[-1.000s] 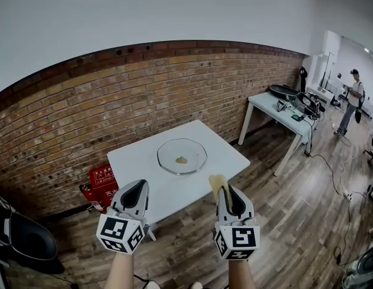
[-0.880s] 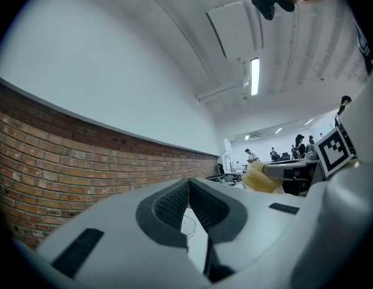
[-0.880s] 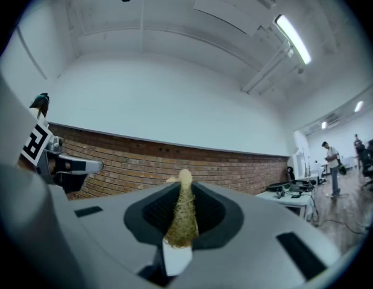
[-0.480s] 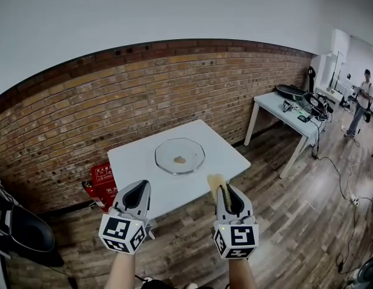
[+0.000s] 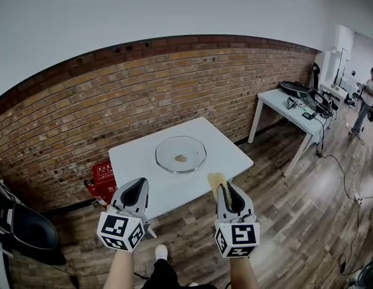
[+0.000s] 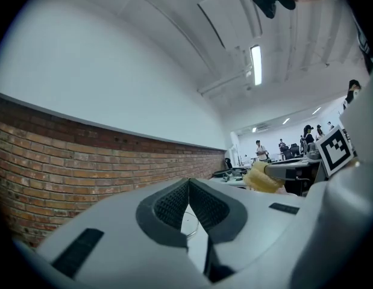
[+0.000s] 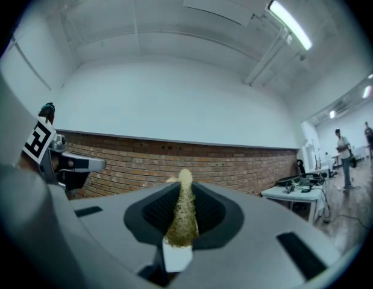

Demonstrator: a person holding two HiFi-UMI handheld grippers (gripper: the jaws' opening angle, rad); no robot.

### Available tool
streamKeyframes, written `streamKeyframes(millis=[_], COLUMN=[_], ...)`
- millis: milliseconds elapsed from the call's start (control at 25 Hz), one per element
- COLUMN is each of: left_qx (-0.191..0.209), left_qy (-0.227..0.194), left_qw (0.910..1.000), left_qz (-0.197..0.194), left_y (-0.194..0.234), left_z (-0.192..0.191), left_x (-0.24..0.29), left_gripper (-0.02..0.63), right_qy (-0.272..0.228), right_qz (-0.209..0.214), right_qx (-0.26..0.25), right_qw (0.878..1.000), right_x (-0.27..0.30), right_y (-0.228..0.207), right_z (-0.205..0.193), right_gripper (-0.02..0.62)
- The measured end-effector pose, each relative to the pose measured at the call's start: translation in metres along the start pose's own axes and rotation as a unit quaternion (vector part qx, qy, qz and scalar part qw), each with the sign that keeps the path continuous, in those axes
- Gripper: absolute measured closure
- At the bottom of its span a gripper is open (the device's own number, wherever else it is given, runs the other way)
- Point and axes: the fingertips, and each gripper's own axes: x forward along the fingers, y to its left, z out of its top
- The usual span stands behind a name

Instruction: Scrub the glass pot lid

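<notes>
The glass pot lid point(image 5: 181, 153) lies flat on a white table point(image 5: 140, 161) against the brick wall, with a small brown knob at its middle. My left gripper point(image 5: 136, 191) hovers short of the table's near edge, shut and empty; its black pads point(image 6: 187, 205) meet at the tips. My right gripper point(image 5: 223, 188) is level with it on the right, shut on a yellow-green scrubbing sponge point(image 5: 217, 180) that sticks out past the jaws. In the right gripper view the sponge point(image 7: 182, 218) stands on edge between the pads. Both grippers stay apart from the lid.
A red box point(image 5: 103, 178) sits on the floor under the table's left side. A second white table point(image 5: 290, 117) with dark gear stands at the right, cables trailing on the wood floor. A person point(image 5: 367, 99) stands far right. A dark chair point(image 5: 20, 233) is at the left.
The view has shifted slightly; the lid and table sit a little nearer the grippers. A shoe has come into view at the bottom edge. Both grippers remain shut.
</notes>
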Motion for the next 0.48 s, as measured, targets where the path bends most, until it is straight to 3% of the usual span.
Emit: streamKeyframes(millis=[480], left_qx=[-0.005], left_qy=[-0.001], left_qw=[0.9999], left_qz=[-0.010], left_y=[0.039], left_z=[-0.015], left_x=[0.055], left_gripper=[0.594], right_qy=[0.002], right_qz=[-0.013], right_qx=[-0.004], right_qw=[1.000], right_x=[0.062], right_y=[-0.007], right_z=[-0.012], right_gripper=[0.538])
